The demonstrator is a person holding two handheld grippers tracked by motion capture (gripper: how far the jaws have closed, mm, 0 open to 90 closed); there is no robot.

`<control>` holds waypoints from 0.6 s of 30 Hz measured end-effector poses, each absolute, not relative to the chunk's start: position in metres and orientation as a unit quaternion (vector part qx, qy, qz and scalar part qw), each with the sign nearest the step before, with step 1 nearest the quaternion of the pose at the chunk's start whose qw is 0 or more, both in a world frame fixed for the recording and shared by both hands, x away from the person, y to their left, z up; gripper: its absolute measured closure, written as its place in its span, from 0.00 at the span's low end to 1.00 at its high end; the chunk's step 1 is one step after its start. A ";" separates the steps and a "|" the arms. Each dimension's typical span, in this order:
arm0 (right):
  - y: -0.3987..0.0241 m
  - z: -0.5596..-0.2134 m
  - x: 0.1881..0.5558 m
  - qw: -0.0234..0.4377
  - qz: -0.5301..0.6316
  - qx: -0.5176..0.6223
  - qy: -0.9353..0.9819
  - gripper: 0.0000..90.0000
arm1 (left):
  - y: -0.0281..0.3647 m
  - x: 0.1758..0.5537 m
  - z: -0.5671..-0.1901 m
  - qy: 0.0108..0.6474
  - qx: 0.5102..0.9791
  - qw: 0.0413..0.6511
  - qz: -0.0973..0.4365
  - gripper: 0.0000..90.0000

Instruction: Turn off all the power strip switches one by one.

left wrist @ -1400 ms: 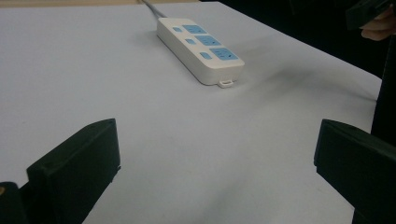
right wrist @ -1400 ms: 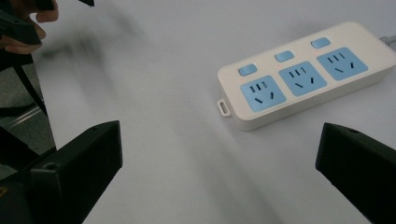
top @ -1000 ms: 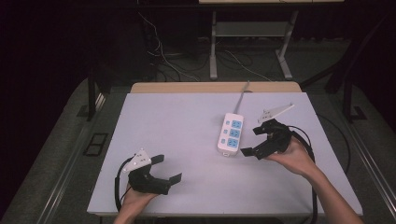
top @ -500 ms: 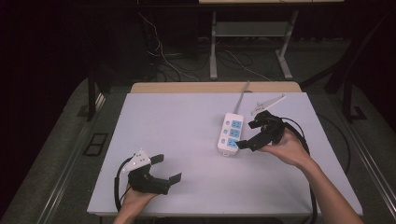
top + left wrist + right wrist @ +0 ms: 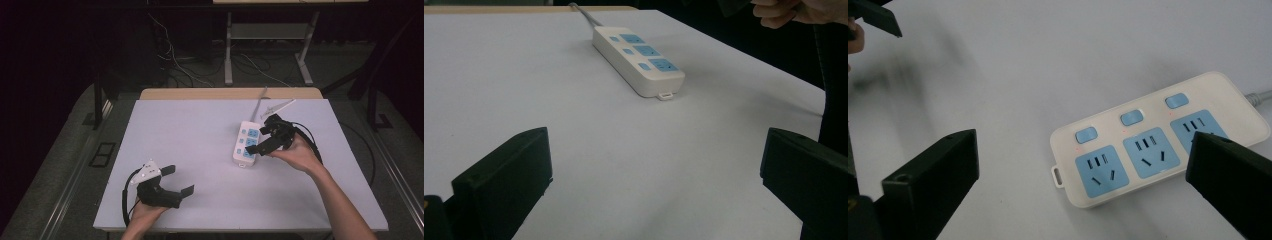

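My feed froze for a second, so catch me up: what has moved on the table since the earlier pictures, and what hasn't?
The right gripper moved left toward the power strip and now hangs over its right edge, jaws open, holding nothing. Nothing was taken hold of or let go. The power strip lies where it was on the table, and the left gripper stayed open near the front left edge.

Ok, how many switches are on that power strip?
3. The switches run in a row along one long edge of the power strip, one beside each blue socket: near the tab end, middle, and cable end.
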State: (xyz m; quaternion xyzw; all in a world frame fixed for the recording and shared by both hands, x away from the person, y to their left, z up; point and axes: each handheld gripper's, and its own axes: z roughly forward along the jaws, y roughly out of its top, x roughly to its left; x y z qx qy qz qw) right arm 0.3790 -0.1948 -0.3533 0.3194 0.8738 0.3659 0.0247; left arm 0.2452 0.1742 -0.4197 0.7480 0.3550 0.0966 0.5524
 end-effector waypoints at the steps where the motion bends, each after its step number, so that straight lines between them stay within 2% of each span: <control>1: -0.193 -0.354 0.380 0.023 0.367 0.323 0.872 0.00 | 0.174 0.245 -0.420 0.355 0.748 0.552 0.097 0.00; 16: -0.180 -0.364 0.395 0.021 0.361 0.338 0.869 0.01 | 0.174 0.246 -0.420 0.354 0.751 0.549 0.095 0.00; 18: -0.177 -0.364 0.395 0.021 0.358 0.331 0.873 0.07 | 0.174 0.246 -0.420 0.353 0.752 0.549 0.095 0.00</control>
